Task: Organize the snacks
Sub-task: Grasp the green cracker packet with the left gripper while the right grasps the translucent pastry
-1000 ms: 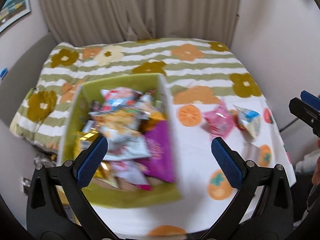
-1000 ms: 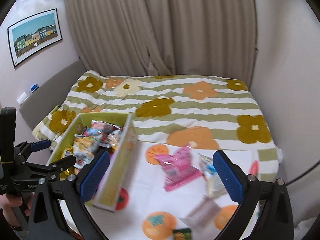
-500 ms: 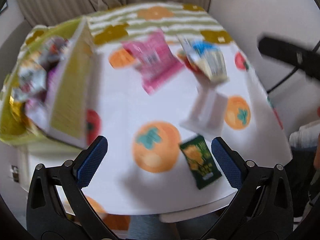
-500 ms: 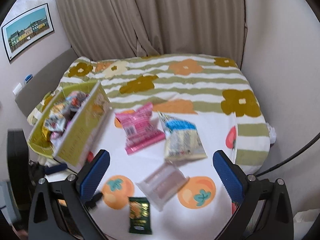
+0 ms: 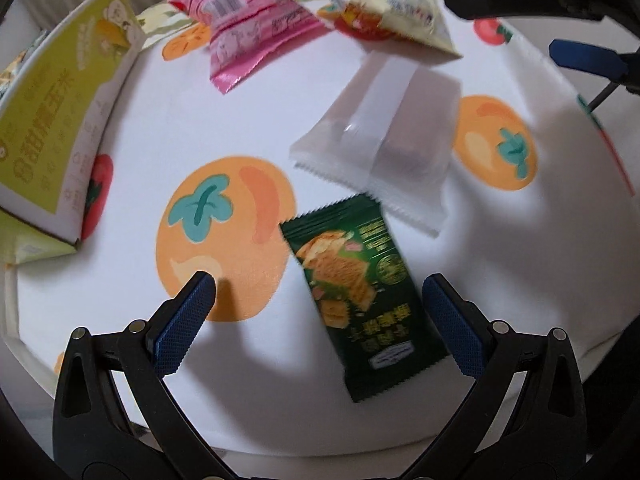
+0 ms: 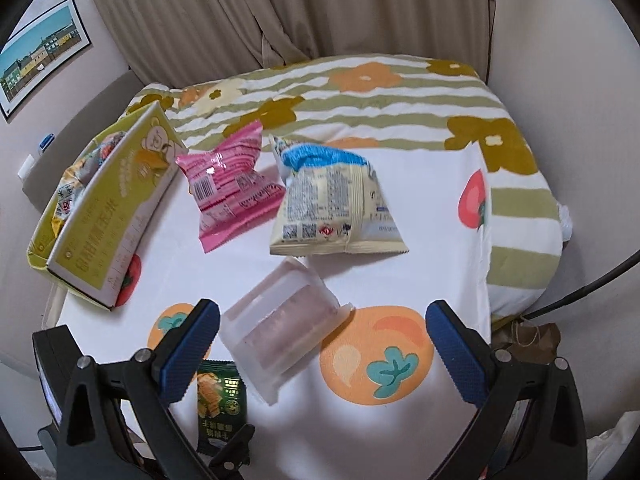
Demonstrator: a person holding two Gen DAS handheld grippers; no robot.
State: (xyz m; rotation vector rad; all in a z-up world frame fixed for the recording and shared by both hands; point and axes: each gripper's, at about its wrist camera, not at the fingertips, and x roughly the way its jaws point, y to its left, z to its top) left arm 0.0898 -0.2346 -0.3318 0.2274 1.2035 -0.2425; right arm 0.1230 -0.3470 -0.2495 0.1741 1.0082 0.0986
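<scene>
Beige curtains, plain walls, framed picture, floral striped bedding, possibly a bed

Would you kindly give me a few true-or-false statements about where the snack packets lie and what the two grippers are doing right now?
1. The left gripper is open and holds nothing. True.
2. The dark green packet lies inside the yellow-green box. False: it lies on the tablecloth, outside the box.
3. The pink packet lies beside the blue-topped cream packet. True.
4. The right gripper is shut on the translucent white packet. False: it is open, and the packet lies on the cloth.
</scene>
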